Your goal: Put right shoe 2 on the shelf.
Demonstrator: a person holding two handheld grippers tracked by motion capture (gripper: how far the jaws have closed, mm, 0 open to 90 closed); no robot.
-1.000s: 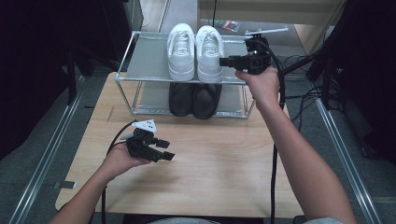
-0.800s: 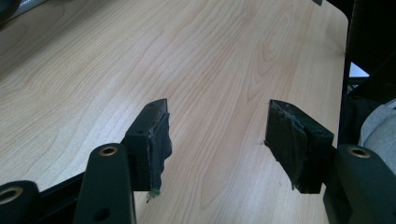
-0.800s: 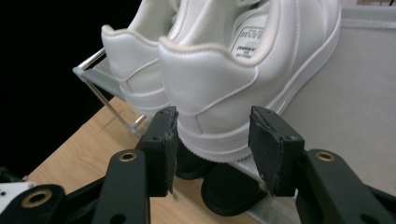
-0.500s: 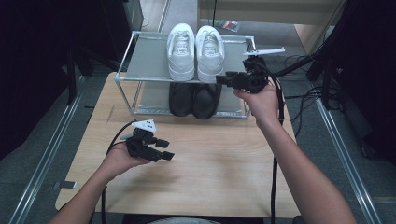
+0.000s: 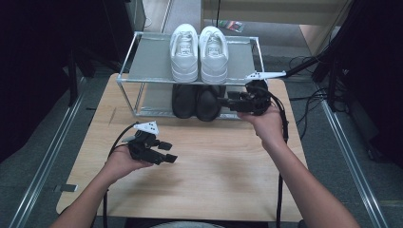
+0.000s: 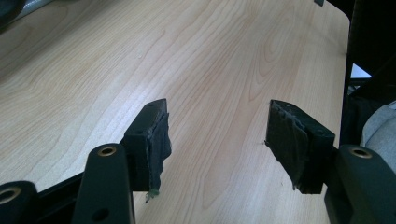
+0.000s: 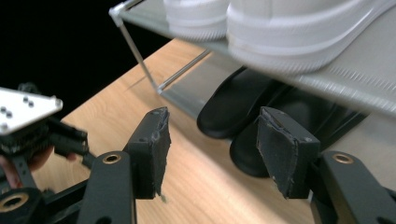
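On the far half of the wooden table (image 5: 204,156) stands a two-tier metal shoe rack (image 5: 128,71). A pair of white sneakers (image 5: 199,52) sits side by side on its grey upper shelf, toes toward the near side. Under that shelf, on the lower tier, a pair of black shoes (image 5: 197,100) lies side by side, their toes reaching the near edge of the rack.

At the right near corner of the rack, the right gripper (image 5: 227,102) is held level with the lower tier, its jaws pointing left toward the black shoes. Its jaws have just been opening and now stand spread wide with nothing between them. In the right gripper view the right gripper (image 7: 210,154) looks along the table toward the black shoes (image 7: 261,116); the nearer shoe's toe lies just past the gap between the pads, not touched by either. The white sneakers' soles (image 7: 289,32) fill the top of that view on the shelf above, and the rack's thin corner post (image 7: 137,51) rises at the left.

Near the left side of the table, well apart from the rack, the left gripper (image 5: 171,152) rests low over the wood in the person's left hand (image 5: 124,164), jaws pointing right. In the left gripper view the left gripper (image 6: 217,135) is released, pads wide apart, with bare tabletop (image 6: 187,56) between them. The right gripper view also catches that left gripper's grey three-cornered plate (image 7: 23,109) at the far left.
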